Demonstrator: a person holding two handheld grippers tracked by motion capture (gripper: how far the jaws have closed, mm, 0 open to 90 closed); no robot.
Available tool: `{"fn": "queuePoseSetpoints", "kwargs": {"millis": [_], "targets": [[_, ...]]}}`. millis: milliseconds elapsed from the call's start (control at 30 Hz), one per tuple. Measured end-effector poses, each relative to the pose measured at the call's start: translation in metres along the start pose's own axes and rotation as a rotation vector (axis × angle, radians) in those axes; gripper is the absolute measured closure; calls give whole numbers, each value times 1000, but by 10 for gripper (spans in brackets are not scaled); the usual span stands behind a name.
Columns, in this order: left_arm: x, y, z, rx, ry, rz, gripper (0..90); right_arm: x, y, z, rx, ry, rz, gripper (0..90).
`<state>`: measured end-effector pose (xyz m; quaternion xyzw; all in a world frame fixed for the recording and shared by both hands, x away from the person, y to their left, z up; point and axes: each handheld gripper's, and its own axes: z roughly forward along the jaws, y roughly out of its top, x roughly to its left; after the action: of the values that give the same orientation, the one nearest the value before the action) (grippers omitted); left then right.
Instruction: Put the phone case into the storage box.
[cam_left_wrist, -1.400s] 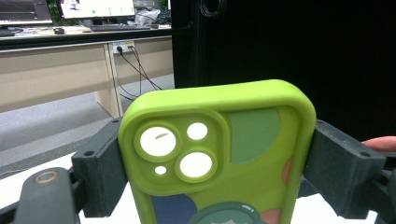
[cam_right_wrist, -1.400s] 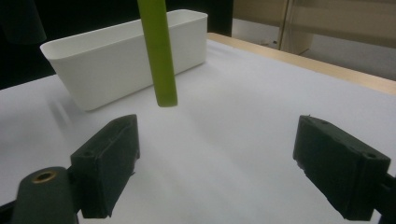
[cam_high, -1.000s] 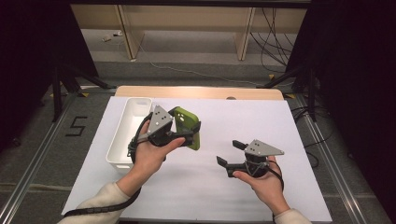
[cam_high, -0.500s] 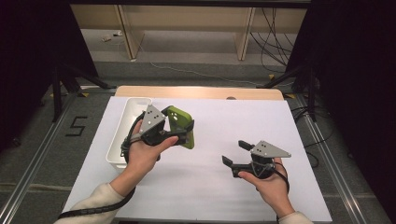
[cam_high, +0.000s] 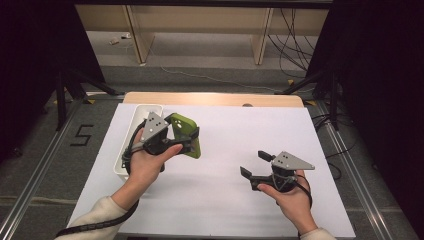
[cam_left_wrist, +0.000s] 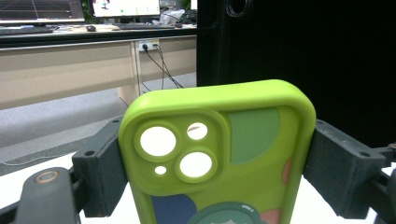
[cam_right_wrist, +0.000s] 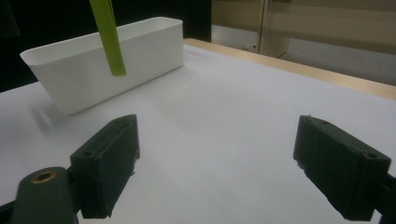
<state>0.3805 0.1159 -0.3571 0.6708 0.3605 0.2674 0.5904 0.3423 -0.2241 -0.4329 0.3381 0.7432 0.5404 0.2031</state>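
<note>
the left hand-held gripper (cam_high: 187, 140) clamped the green phone case (cam_left_wrist: 219, 154) by its 2 long edges, lifted off the surface (cam_high: 225, 200) just beside the white bin (cam_high: 131, 134), probably for dropping in. the right hand-held gripper (cam_high: 256, 167) hung open and empty, well apart.

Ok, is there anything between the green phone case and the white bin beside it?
Nothing visible. The left gripper holds the green phone case by its side edges above the table, right next to the white bin, with open air between them.
</note>
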Motion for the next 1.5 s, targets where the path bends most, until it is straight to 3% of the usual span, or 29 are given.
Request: {"fn": "queuePoseSetpoints", "kwargs": {"millis": [633, 1500], "targets": [[14, 6, -5, -4, 30, -8, 159, 0, -3, -2, -7, -13, 8, 154], [43, 19, -19, -22, 103, -17, 160, -2, -3, -2, -8, -26, 22, 154]]}}
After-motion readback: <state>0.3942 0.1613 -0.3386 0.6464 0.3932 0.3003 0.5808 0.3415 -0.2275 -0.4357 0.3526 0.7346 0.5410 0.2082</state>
